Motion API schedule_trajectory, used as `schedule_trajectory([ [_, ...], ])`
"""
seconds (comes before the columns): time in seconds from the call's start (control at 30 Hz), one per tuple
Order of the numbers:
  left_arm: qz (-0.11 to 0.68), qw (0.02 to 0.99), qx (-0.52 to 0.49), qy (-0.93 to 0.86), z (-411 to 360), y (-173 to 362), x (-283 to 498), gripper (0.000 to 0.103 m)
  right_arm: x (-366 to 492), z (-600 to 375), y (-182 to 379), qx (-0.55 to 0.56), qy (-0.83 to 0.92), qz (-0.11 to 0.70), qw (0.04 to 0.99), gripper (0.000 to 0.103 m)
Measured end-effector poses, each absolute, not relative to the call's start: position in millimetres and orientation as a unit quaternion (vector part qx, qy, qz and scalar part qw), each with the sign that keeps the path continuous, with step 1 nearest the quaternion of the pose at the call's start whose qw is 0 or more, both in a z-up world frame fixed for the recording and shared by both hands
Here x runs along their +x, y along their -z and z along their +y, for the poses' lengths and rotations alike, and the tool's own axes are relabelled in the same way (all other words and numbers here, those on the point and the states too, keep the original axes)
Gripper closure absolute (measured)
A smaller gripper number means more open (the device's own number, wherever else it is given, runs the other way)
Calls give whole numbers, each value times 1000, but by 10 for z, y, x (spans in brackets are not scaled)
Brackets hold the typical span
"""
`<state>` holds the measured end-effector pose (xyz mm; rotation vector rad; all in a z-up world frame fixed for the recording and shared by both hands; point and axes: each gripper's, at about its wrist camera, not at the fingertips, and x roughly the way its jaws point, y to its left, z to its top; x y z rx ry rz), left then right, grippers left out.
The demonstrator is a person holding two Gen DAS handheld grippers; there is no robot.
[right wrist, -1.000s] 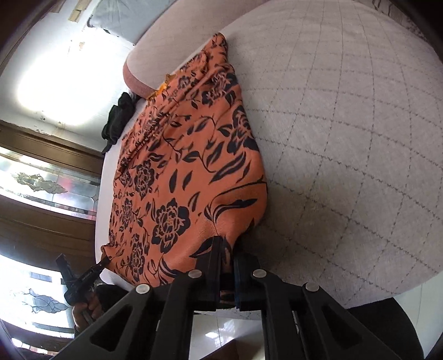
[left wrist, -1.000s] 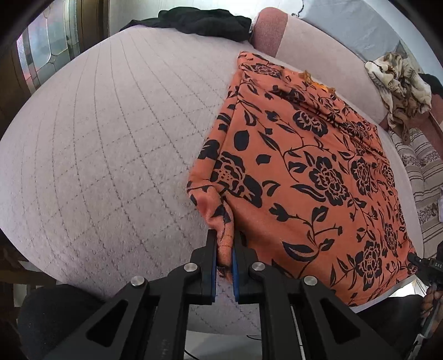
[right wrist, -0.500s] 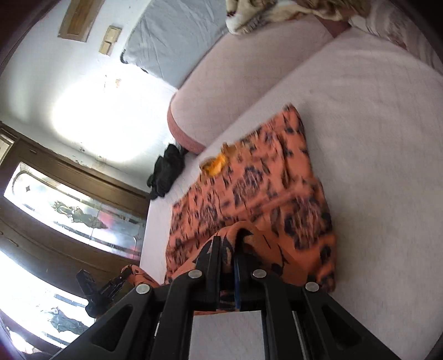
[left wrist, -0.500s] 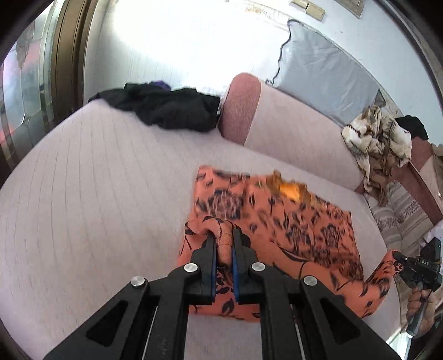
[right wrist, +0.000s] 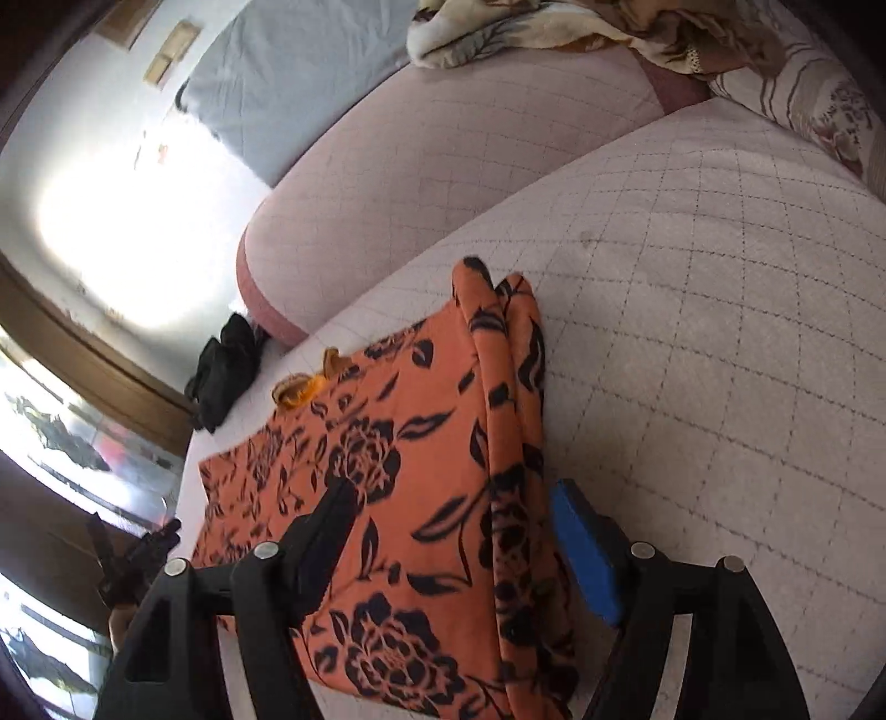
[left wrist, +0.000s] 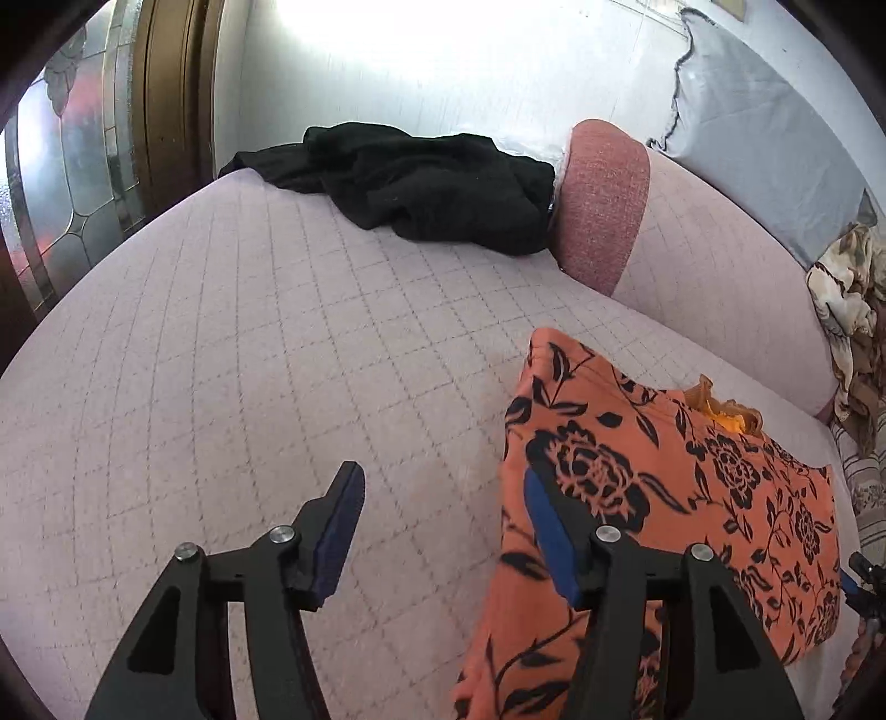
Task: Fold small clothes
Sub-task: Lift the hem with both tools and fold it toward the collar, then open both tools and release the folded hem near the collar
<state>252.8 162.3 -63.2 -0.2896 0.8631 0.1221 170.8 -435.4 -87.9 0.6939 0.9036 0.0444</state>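
Between the left tongs [left wrist: 437, 531] there is now only bare quilted sofa [left wrist: 232, 354]: a second ago they were pinched shut on a corner of the orange cloth [left wrist: 653, 498], and now the jaws are opening, nothing gripped! The left finger hangs over the cushion, the right finger lies over the cloth's near edge, its blue pad facing the gap.

Same story at the right tongs [right wrist: 454, 531], which were also clamped on a corner a second ago and are opening now. The cloth's thick folded edge does run up between these jaws, but neither pad looks to press on it, so it is let go.

What does that mean? Both corners have been carried over the garment and dropped, and a cloth that lay spread wide a second ago now sits as a shorter, doubled rectangle. One fold looks done.

The cloth [right wrist: 398, 476] lies flat on the seat, its far edge toward the backrest [left wrist: 731, 260], an orange frill poking out there. It sits to the right of the left tongs and mostly left of the right tongs. A black garment [left wrist: 421, 183] lies well beyond, a patterned heap [right wrist: 581, 27] up on the backrest.
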Motion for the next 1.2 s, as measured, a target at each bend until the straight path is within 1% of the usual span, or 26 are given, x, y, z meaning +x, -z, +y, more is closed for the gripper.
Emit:
schedule_trajectory([
  [0.17,483,868,-114,18,1298,981,2506,42,1829,-4171,1099,293,-35,474,830,27],
  [0.2,486,868,-103,15,1228,1041,2518,42,1861,-4157,1136,291,-29,476,829,27],
  [0.23,471,878,-81,7,1157,1035,2506,45,1884,-4126,1138,289,-30,479,828,31],
  [0.27,468,881,-64,15,1076,1027,2524,57,1912,-4067,1121,278,-36,488,827,47],
  [0.3,478,875,-65,35,1005,1018,2569,83,1942,-3999,1116,266,-39,501,823,63],
  [0.33,481,875,-55,20,949,975,2604,88,1967,-3954,1115,262,-41,510,818,74],
  [0.37,482,875,-51,13,903,927,2639,90,1985,-3924,1098,257,-39,516,816,77],
  [0.47,472,878,-75,-1,933,711,2628,93,1990,-3872,908,259,-36,509,820,80],
  [0.63,426,901,-77,17,964,90,2232,97,1751,-3792,277,255,-58,474,841,81],
  [0.77,404,911,-76,30,1018,-158,1679,97,1271,-3734,-103,249,-67,458,851,81],
  [0.87,428,899,-78,45,1016,55,1289,97,767,-3739,-37,271,-68,471,837,80],
  [0.9,443,892,-69,49,992,223,1199,96,604,-3716,101,271,-64,488,827,77],
  [0.93,462,883,-60,52,964,418,1150,96,461,-3696,281,270,-61,506,817,71],
  [0.97,478,875,-52,52,954,626,1119,96,336,-3699,509,274,-59,525,804,64],
  [1.0,487,871,-44,45,965,800,1128,93,218,-3733,758,279,-43,545,790,56],
  [1.03,494,868,-37,36,990,908,1171,83,125,-3783,943,283,-23,555,782,47],
  [1.1,485,873,-56,20,1088,865,1246,71,-20,-3907,970,314,-19,513,799,47],
  [1.13,468,880,-75,21,1136,764,1273,66,-43,-3947,929,318,-1,507,801,40],
  [1.17,448,889,-91,26,1180,645,1301,61,-50,-3976,856,317,4,496,809,38],
  [1.2,429,897,-101,31,1218,536,1331,47,-34,-3998,777,310,2,485,818,38],
])
